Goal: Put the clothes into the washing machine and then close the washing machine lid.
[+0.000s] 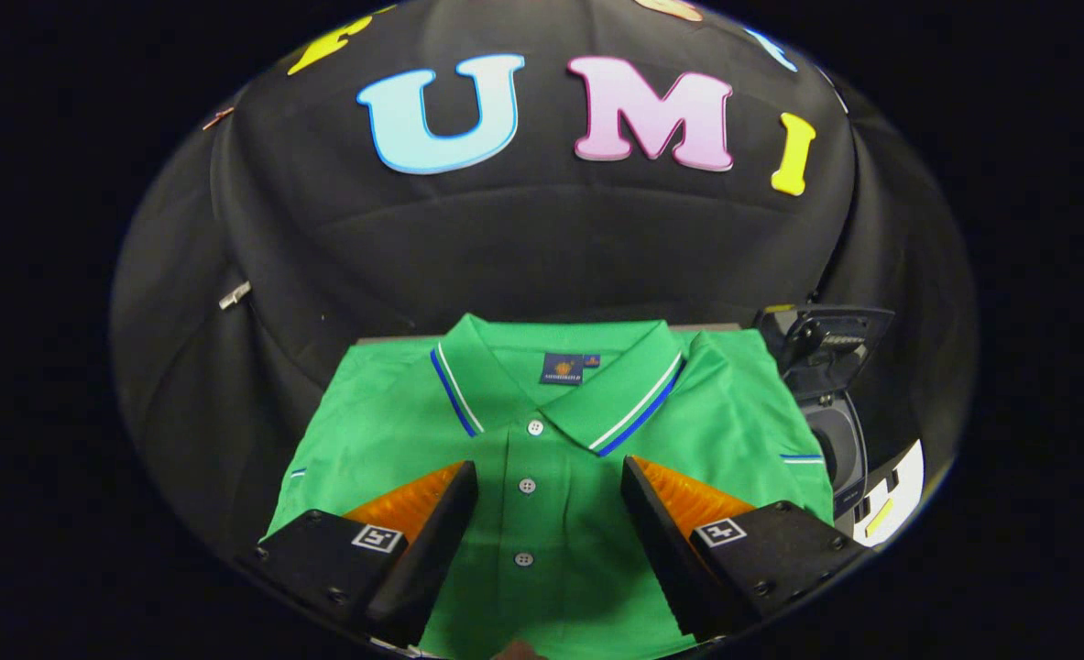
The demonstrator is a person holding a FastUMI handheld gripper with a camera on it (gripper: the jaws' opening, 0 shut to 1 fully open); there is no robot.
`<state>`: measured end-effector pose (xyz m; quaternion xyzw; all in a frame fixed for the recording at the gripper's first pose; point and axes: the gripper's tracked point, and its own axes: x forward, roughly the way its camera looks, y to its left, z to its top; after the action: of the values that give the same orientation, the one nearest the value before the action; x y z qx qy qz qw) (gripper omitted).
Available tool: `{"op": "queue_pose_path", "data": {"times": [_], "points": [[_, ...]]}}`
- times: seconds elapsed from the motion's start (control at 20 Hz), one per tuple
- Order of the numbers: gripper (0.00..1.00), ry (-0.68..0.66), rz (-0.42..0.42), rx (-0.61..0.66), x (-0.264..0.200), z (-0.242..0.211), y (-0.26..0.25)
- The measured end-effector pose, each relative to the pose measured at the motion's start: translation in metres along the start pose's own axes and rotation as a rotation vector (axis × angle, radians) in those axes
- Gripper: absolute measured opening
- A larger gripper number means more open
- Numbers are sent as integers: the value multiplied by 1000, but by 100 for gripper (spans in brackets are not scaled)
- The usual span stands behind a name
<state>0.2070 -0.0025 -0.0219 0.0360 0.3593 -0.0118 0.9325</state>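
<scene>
A green polo shirt (551, 431) lies flat and folded on a table, collar away from me, with white and blue stripes on the collar and several buttons down the placket. My gripper (549, 477) hangs open above the shirt's chest, one finger on each side of the button placket, nothing between them. To the right of the shirt stands a small dark washing machine (835, 440) with its lid (826, 339) raised, the round drum opening showing below it.
The table's far edge (395, 340) runs just behind the collar. Black cloth walls close in behind and on both sides. A white part with dark marks (894, 500) sits at the front right, beside the washing machine.
</scene>
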Motion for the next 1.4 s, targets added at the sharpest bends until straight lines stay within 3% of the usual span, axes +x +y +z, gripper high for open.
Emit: {"op": "queue_pose_path", "data": {"times": [0.45,0.55,0.75,1.1,1.15,1.4], "points": [[98,296,-34,-51,9,-4,-8],[89,348,-27,-66,9,-6,-11],[23,310,-16,-39,10,0,-17],[23,277,-13,-72,8,0,-16],[7,278,-10,-66,10,1,-18],[7,108,-4,-75,16,12,-14]]}}
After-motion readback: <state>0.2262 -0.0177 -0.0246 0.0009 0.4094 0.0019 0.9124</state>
